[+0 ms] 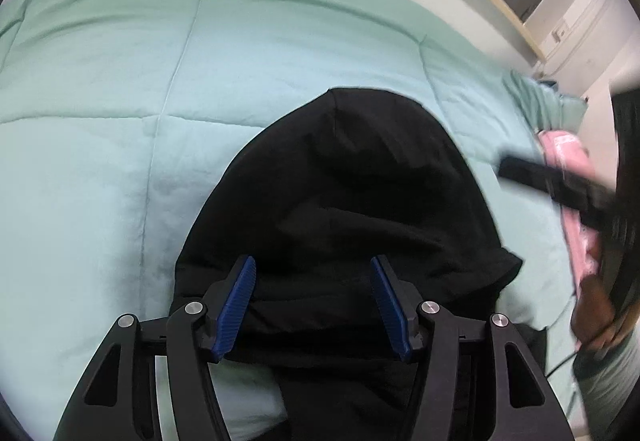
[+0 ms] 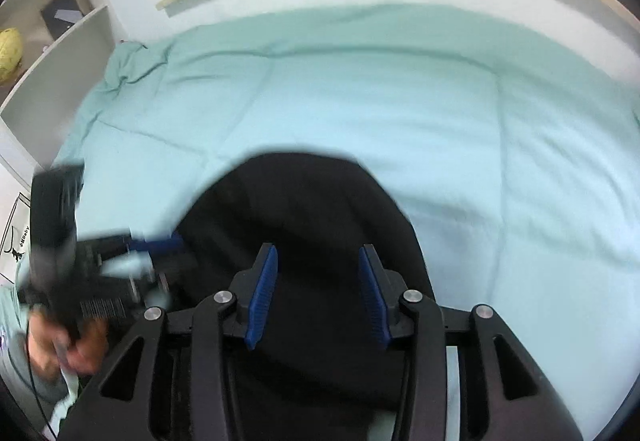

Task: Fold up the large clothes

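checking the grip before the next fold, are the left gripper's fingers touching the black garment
Cannot tell. In the left wrist view the left gripper stands open with the black garment behind its blue fingers, but no view plainly shows contact or a gap.

Two handheld grippers share one build: the left gripper [image 1: 313,303] and right gripper [image 2: 318,295] have black linkage arms with cut-out slots, round silver screws at the pivots and ribbed blue pads. A thin black cable trails at seven o'clock in the right view.
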